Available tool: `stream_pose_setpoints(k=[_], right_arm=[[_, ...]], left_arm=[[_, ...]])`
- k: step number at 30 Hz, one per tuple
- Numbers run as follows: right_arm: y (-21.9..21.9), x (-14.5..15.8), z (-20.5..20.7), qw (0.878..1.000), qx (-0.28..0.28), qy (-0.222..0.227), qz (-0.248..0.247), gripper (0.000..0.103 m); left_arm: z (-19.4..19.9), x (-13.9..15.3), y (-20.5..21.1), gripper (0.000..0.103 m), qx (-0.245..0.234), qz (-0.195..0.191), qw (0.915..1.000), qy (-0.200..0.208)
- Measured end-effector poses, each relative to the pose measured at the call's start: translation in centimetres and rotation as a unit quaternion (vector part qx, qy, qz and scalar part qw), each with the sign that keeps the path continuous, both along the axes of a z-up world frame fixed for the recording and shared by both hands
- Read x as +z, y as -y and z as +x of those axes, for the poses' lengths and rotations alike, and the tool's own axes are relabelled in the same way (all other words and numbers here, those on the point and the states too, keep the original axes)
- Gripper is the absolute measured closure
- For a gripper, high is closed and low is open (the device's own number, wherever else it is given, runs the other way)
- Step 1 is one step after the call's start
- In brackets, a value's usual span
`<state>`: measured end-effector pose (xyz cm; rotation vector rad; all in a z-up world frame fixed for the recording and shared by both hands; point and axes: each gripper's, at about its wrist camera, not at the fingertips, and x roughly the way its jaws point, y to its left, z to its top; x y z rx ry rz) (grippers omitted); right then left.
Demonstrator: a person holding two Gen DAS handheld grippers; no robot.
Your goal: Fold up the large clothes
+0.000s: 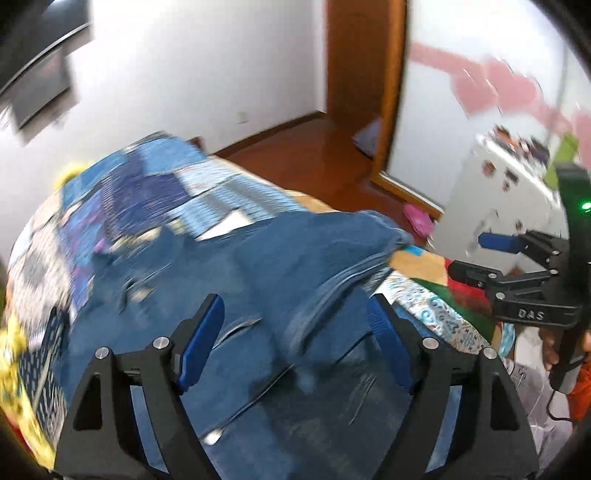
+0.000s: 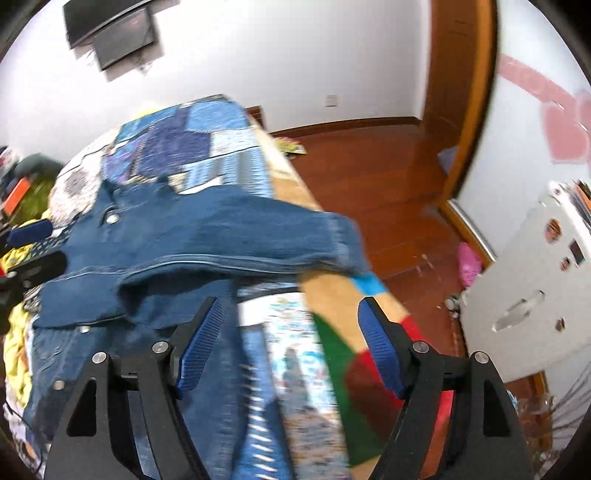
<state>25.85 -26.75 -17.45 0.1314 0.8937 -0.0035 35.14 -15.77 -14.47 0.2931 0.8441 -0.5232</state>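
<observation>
Jeans (image 2: 207,243) lie on the bed (image 2: 332,295), on a patchwork quilt (image 2: 207,147); one leg is folded across the other, its hem (image 2: 343,240) at the bed's right edge; the waistband with its metal button (image 2: 110,218) lies at the far left of the right wrist view. Left gripper (image 1: 295,343) hangs over the denim, jaws parted, blue pads clear of the cloth — nothing between them. Right gripper (image 2: 291,343) is released likewise; its jaws stand wide above the quilt, just right of the jeans' near edge, nothing gripped; the left wrist view shows it from the side (image 1: 476,254), both fingers apart over the bed's edge. Both views are motion-blurred. Wooden floor (image 2: 369,177), a door frame (image 2: 458,92) and a white cabinet (image 2: 535,295) stand beyond the bed; a dark screen (image 2: 110,29) hangs on the wall.
</observation>
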Motion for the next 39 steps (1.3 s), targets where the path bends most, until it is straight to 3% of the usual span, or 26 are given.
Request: stream_pose_setpoints(k=[5,8,13,17,19,23,24,26,30,39], right_arm=[[2.4,-1.9,-0.2,0.999,-0.034,-0.020,0.006,0.029],[3.6,-2.8,-0.7,0.999,-0.041,-0.031,0.013,0.029],[4.9,-3.9,-1.1,0.997,-0.048,-0.051,0.017,0.029],[5.6,-4.0,-1.3,0.997,-0.057,-0.052,0.016,0.029],[5.9,-3.9,-1.5,0.997,-0.060,-0.050,0.026,0.029],[6.0,-4.1,-1.5,0.996,-0.062,-0.052,0.037,0.029],[5.9,-4.1,-1.5,0.996,-0.061,-0.053,0.039,0.029],[5.6,-4.0,-1.5,0.996,-0.059,-0.053,0.040,0.029],[4.7,-3.4,-1.8,0.997,-0.045,-0.045,0.038,0.029],[1.6,-1.6,-1.2,0.999,-0.003,-0.029,0.017,0.029]], left_arm=[[2.5,-4.0,5.9,0.024,-0.046,0.026,0.9977,-0.043],[3.9,-6.4,8.5,0.033,-0.063,0.042,0.9949,-0.066],[5.3,-8.7,11.7,0.034,-0.082,0.066,0.9919,-0.071],[6.1,-11.2,13.1,0.038,-0.091,0.107,0.9879,-0.065],[6.1,-11.5,12.8,0.040,-0.095,0.103,0.9886,-0.055],[6.4,-11.6,12.6,0.073,-0.084,0.115,0.9892,-0.034],[6.7,-11.4,12.2,0.084,-0.076,0.110,0.9904,-0.035],[7.4,-11.0,11.4,0.091,-0.060,0.093,0.9927,-0.048],[8.2,-8.5,8.4,0.092,-0.017,0.026,0.9977,-0.060],[6.9,1.8,-1.1,0.093,0.035,-0.091,0.9952,0.002]])
